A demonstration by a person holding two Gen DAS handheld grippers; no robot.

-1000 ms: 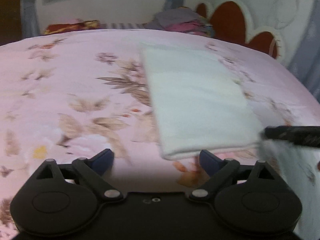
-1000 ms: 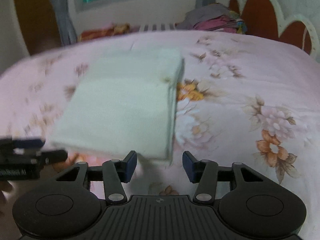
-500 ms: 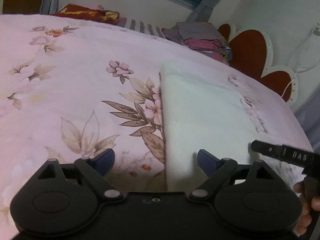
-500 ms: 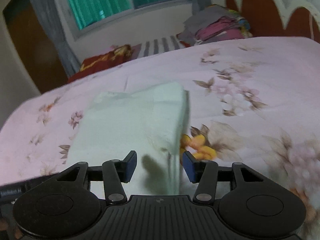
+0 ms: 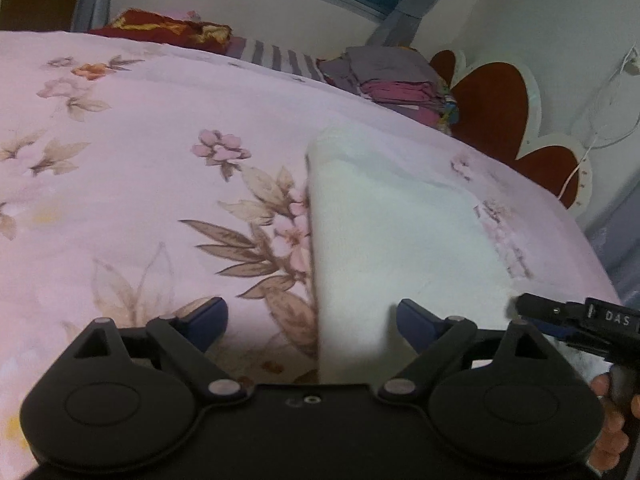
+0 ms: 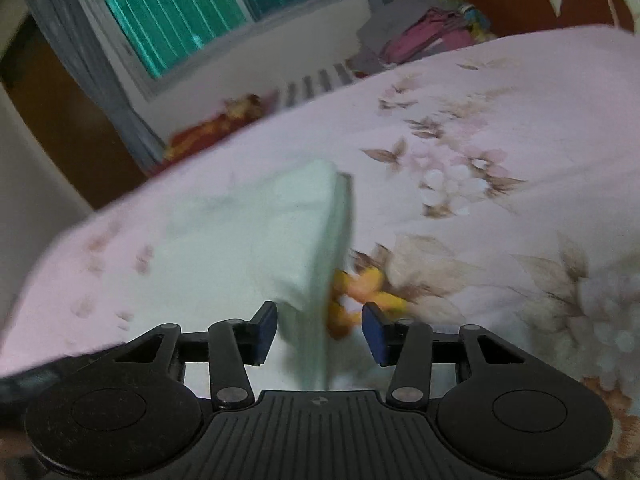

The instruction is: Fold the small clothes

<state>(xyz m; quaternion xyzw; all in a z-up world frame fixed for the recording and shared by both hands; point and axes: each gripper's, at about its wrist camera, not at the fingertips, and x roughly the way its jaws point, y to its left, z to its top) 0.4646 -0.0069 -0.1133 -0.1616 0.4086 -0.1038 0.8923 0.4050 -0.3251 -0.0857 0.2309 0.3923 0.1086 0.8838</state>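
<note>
Left gripper (image 5: 310, 316) released, white folded cloth (image 5: 392, 232) edge between jaws; right gripper (image 6: 318, 330) closing, cloth corner between, unpinched; clothes pile (image 5: 392, 80) far ahead on bed (image 5: 140, 160)

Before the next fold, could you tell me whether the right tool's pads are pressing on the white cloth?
Apart. The right wrist view shows the white cloth edge between closing pads, with gaps on both sides.

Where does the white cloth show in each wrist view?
Left wrist: white cloth lies right of centre, its near edge running down between the tongs.
Right wrist: cloth sits left of centre, blurred, its right edge between the tongs.
Shared landmark: the clothes pile at the bed's far edge.
</note>
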